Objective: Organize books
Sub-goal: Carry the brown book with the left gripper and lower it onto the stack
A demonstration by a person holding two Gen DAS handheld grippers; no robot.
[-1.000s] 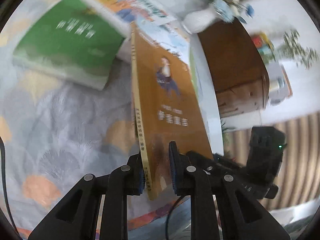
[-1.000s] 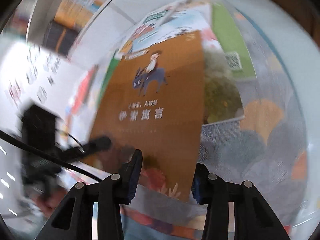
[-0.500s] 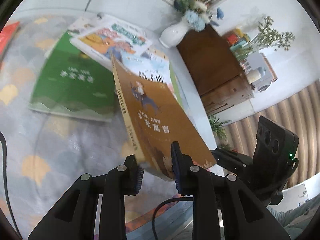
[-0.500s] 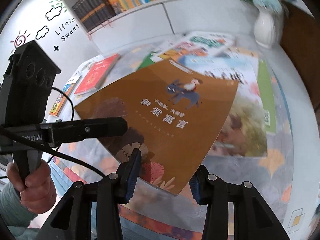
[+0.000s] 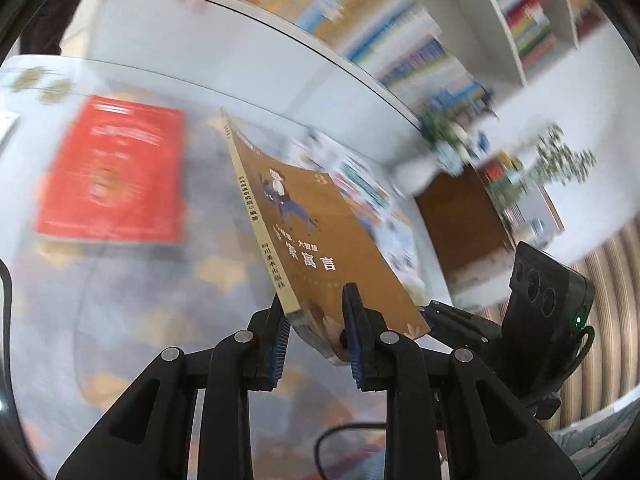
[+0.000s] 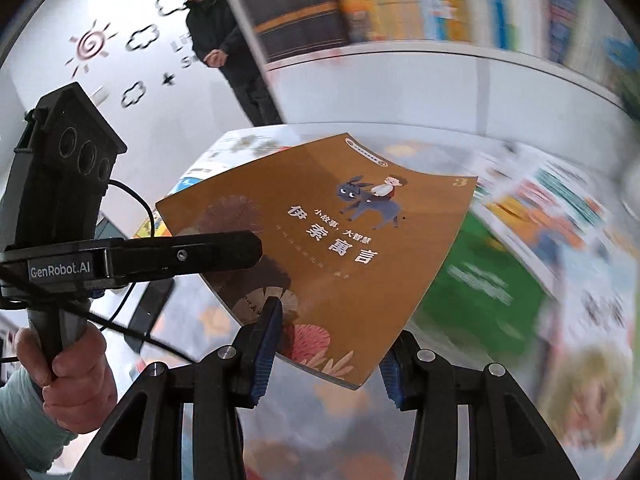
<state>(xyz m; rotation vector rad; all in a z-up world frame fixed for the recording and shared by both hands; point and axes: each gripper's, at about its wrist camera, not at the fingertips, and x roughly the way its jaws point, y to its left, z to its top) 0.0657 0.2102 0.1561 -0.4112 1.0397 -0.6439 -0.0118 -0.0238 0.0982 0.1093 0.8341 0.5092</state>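
Behind the brown book [image 5: 320, 248] both hand-held grippers pinch, blur smears the table's other books [image 6: 520, 248].

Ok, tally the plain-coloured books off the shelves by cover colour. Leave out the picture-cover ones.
brown book: 1, gripped by the left gripper
red book: 1, lying flat on the table
green book: 1, lying flat, partly hidden behind the brown one
Total: 3
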